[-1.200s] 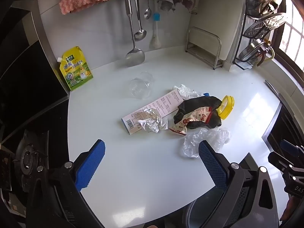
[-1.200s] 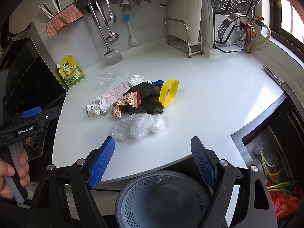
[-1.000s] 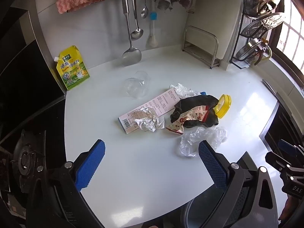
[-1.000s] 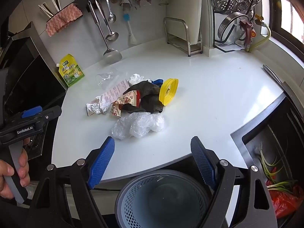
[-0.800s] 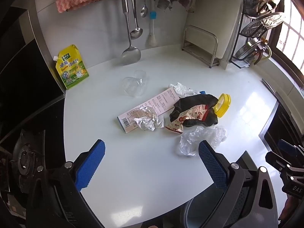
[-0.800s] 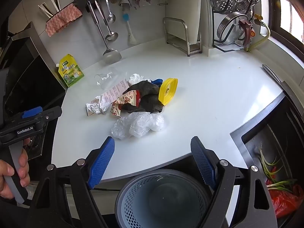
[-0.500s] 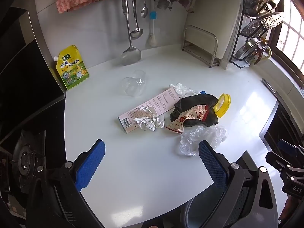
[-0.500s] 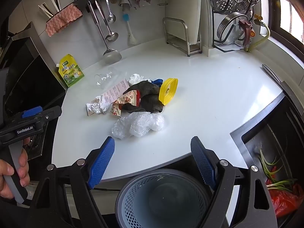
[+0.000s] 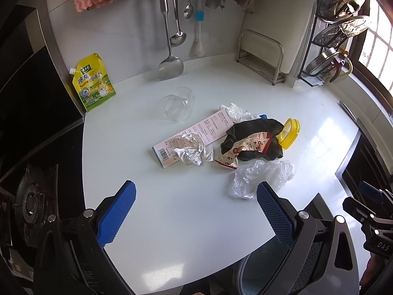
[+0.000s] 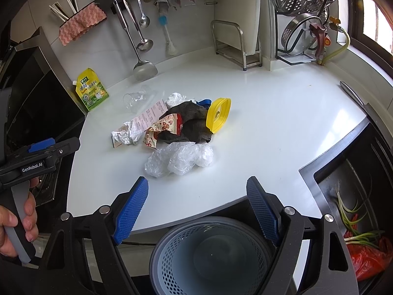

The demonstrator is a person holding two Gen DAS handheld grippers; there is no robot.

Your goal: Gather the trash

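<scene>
A pile of trash lies mid-counter: a crumpled clear plastic bag [image 9: 264, 175] [image 10: 180, 158], a dark rag [image 9: 255, 132] [image 10: 190, 120] under a red-printed snack wrapper [image 9: 242, 151] [image 10: 161, 129], a yellow lid [image 9: 289, 132] [image 10: 218, 114], crumpled foil [image 9: 190, 152] [image 10: 126, 131] on a long pink carton [image 9: 196, 135], and a clear plastic cup [image 9: 176, 104] [image 10: 135, 98]. A grey mesh bin [image 10: 211, 255] stands below the counter's front edge. My left gripper [image 9: 196, 211] is open and empty, short of the pile. My right gripper [image 10: 197, 206] is open and empty above the bin.
A yellow seasoning pouch [image 9: 93, 82] leans on the back wall at the left. Ladles and a brush hang above it. A metal rack [image 9: 261, 56] and a steamer stand are at the back right. A stove [image 9: 29, 201] is at the left, a sink [image 10: 353, 196] at the right.
The left wrist view has shifted slightly; the pile sits a little further away. No trash has moved. The right gripper has stayed still.
</scene>
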